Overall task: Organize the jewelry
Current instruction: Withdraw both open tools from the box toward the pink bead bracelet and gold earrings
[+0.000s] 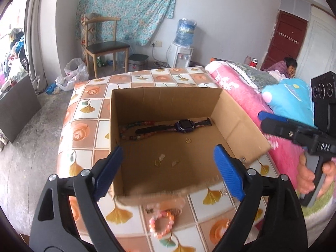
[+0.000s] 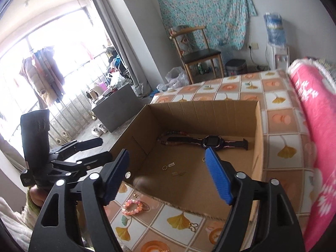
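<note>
Blue pads of the left gripper (image 1: pixel 168 168) stand wide apart with nothing between them; they hang over the near part of the box (image 1: pixel 235 113), clear of its cardboard. Both pads of the right gripper (image 2: pixel 168 172) are spread just as wide and hold nothing, hanging over the near wall of the same box without touching it. Seen from the left wrist, the right gripper sits off to the right of the box, over the pink blanket (image 1: pixel 241 98), with a hand (image 1: pixel 310 178) wrapped round its handle.

Inside the box, a watch (image 1: pixel 184 126) lies flat along the far wall, with a string of beads (image 1: pixel 130 130) beside and partly under its strap toward the far left corner. Small gold earrings (image 1: pixel 157 162) and a small ring (image 1: pixel 188 140) lie loose on the box floor, nearer the middle and well apart from the watch.

Outside the box, on the tiled bedspread (image 1: pixel 88 109) just in front of the near wall, a pink bracelet (image 1: pixel 161 224) lies flat, with a small gold piece (image 1: pixel 149 210) just beside it. From the right wrist another pair of gold earrings (image 2: pixel 193 226) shows on the spread, below the near wall.

Box walls stand upright on all four sides, top open. Bare bedspread runs left of and beyond the box; the blanket crowds its right side.
</note>
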Demonstrator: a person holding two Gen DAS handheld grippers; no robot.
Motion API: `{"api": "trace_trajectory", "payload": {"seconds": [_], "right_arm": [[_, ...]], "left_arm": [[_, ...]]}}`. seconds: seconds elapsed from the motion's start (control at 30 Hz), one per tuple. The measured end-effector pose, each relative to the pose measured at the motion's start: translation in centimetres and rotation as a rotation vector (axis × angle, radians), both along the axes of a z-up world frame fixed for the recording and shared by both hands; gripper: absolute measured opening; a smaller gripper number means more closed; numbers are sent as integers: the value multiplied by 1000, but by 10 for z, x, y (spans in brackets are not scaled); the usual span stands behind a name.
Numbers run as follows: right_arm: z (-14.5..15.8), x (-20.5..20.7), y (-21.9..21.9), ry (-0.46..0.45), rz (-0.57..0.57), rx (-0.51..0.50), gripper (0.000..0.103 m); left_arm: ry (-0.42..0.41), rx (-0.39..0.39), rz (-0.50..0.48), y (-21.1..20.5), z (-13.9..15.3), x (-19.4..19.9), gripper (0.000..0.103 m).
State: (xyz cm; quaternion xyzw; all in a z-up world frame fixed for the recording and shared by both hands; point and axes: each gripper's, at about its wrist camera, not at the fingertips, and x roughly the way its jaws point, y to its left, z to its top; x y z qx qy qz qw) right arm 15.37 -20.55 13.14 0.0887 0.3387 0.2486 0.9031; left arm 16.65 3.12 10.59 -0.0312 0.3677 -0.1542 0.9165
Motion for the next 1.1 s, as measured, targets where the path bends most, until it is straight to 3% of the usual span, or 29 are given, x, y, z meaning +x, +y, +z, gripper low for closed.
{"api": "trace_trajectory", "payload": {"seconds": [0.13,0.23,0.47,0.63,0.77,0.93,1.1], "right_arm": [[7,-34,-5,-53,-6,-79,85],[-2,-49,-8,-24,-28,-118,89],[-69,-60,-9,194,-98,-214,91],[-110,-62,9,307,-112,-313,91],[-130,-58,14,357,-135,-358,91],[-147,-49,10,413,-192,-382,91],[-156,-41,10,428,-243,-404,91]], "left_arm": [[9,-1,-36,8,-2,-31,90],[40,29,-46,10,-14,-51,91],[194,111,-41,-3,-75,-76,91],[256,157,-70,-16,-112,-80,91],[261,189,-72,-20,-126,-80,91],[297,156,-41,-13,-141,-75,92],[252,184,-27,-14,-144,-79,95]]}}
